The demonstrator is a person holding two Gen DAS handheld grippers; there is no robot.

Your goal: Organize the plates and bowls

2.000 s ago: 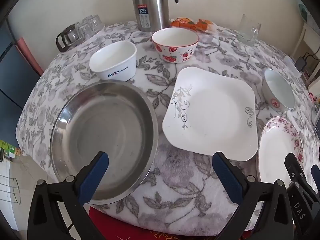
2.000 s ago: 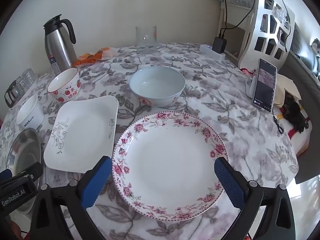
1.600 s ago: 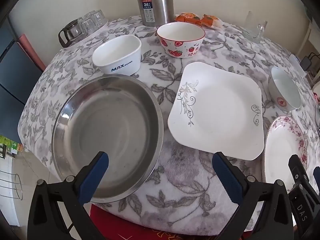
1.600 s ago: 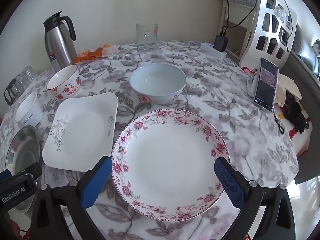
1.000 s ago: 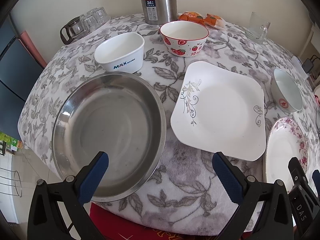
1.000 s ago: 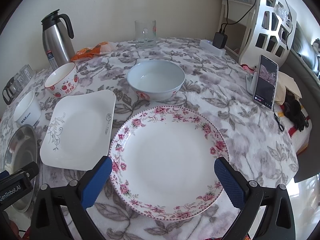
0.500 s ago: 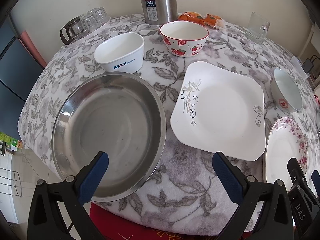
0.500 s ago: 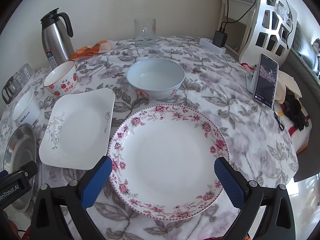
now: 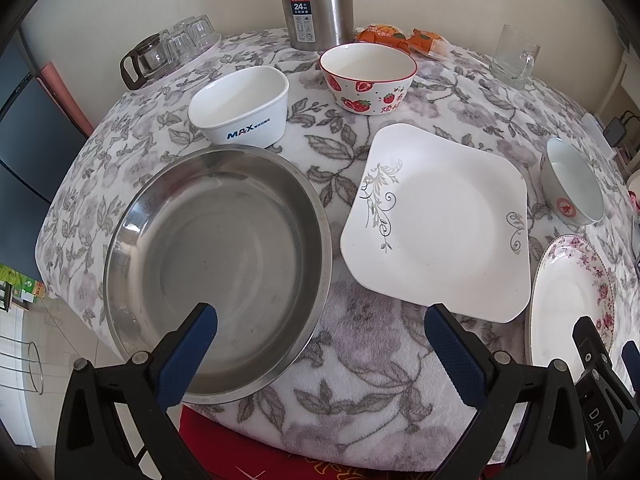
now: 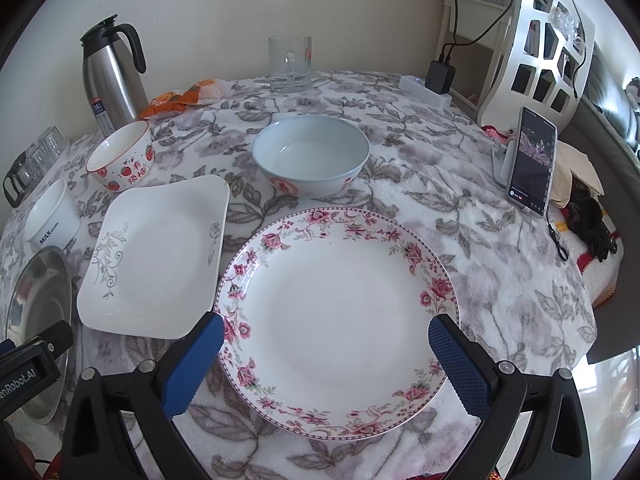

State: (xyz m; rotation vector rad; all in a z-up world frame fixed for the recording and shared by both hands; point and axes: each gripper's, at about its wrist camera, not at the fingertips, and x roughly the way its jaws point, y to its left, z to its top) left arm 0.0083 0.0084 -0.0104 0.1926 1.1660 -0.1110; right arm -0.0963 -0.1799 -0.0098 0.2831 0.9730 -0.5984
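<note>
On the round floral-cloth table lie a steel basin (image 9: 216, 264), a square white plate (image 9: 440, 220) (image 10: 156, 256), a rose-rimmed round plate (image 10: 336, 320) (image 9: 568, 316), a pale blue bowl (image 10: 310, 156) (image 9: 572, 188), a strawberry bowl (image 9: 366, 74) (image 10: 122, 156) and a white MAX bowl (image 9: 240, 108) (image 10: 50, 216). My left gripper (image 9: 320, 320) hangs open above the near table edge, between the basin and the square plate. Over the near half of the rose plate my right gripper (image 10: 324, 336) stands open. Both hold nothing.
A steel thermos (image 9: 318, 4) (image 10: 110, 76), orange snack packets (image 9: 400, 38), a glass mug (image 10: 290, 64) and upturned glasses (image 9: 172, 50) stand at the back. A phone on a stand (image 10: 530, 160), a power strip (image 10: 426, 92) and a white rack (image 10: 548, 40) crowd the right.
Both views have crept slightly forward over the table and then settled. No dish has moved, and both grippers stay open.
</note>
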